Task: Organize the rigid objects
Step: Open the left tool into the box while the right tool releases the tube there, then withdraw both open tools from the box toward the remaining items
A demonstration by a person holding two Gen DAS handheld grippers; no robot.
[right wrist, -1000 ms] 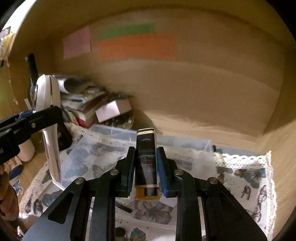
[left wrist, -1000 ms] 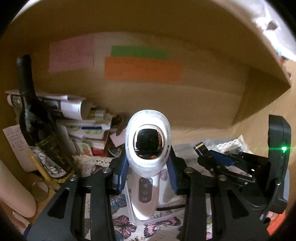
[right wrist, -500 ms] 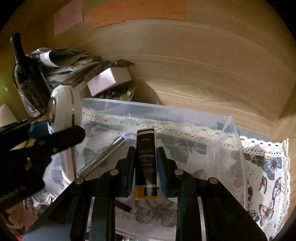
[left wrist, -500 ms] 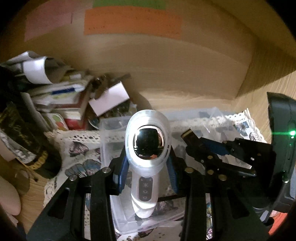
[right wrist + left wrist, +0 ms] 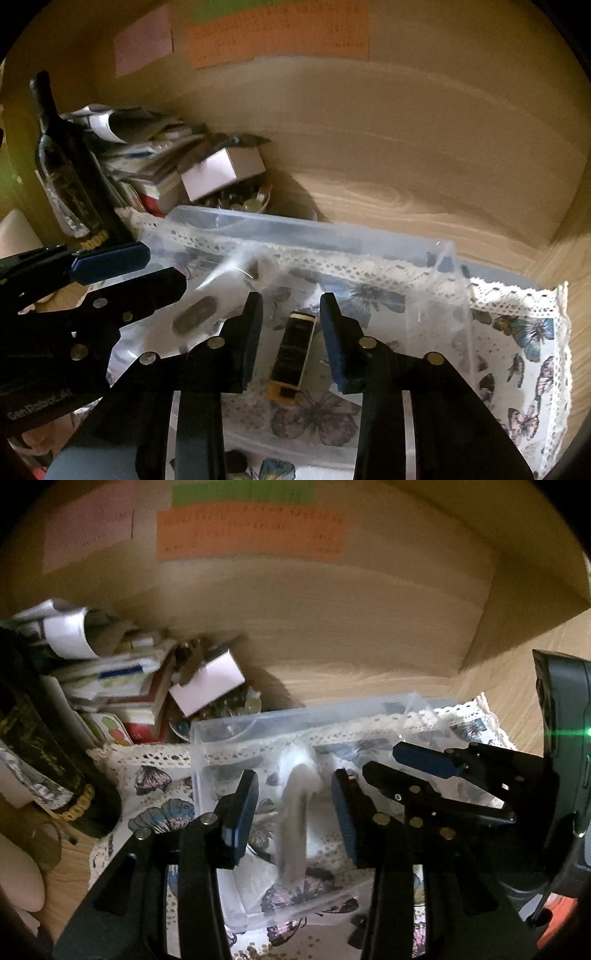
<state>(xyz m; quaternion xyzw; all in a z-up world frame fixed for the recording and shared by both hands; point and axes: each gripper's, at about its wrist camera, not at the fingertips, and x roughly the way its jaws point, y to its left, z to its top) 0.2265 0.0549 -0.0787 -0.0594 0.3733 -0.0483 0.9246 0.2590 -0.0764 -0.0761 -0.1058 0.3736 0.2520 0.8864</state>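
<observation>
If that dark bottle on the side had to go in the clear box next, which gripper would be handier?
Probably the left gripper. It is open and empty, and the bottle stands on its side of the box. The right gripper, also open, hovers over the box's middle, farther from the bottle.

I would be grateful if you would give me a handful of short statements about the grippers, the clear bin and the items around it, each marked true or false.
1. The right gripper is clamped on the dark tube. False: its jaws are spread and the tube lies between them, apart from both.
2. The left gripper is open. True.
3. The white handheld device is inside the clear plastic bin. True, though it is motion-blurred.
4. The dark bottle lies flat in the bin. False: it stands outside, to the bin's left.
5. The orange note is stuck on the wooden back panel. True.
</observation>
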